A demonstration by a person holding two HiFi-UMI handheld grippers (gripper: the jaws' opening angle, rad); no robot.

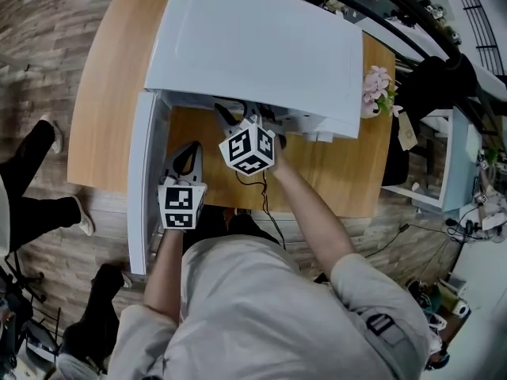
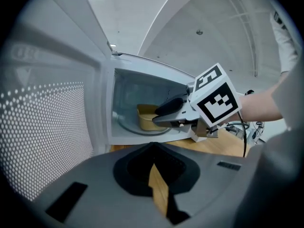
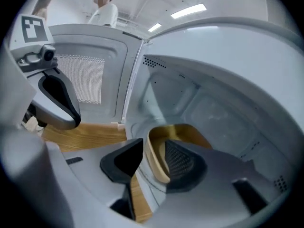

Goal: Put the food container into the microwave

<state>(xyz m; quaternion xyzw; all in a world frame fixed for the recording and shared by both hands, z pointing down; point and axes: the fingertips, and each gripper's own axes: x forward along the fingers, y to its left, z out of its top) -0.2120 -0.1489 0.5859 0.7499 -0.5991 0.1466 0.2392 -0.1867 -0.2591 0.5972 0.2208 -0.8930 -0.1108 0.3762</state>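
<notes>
The white microwave (image 1: 253, 46) stands on a wooden table (image 1: 111, 93) with its door (image 1: 141, 180) swung open to the left. A tan food container (image 3: 190, 134) rests on the glass turntable (image 2: 128, 127) inside the cavity. My right gripper (image 3: 152, 163) reaches into the cavity and is open. Its jaws straddle the container's near wall, one pad inside the tub and one outside, with a gap showing at the outer pad. My left gripper (image 1: 188, 158) hangs beside the open door, empty, fingers together.
The open door (image 2: 47, 127) stands close on the left of both grippers. A pot of pink flowers (image 1: 379, 85) sits at the table's right edge. A person's legs (image 1: 32, 180) are on the floor to the left, and desks and cables crowd the right.
</notes>
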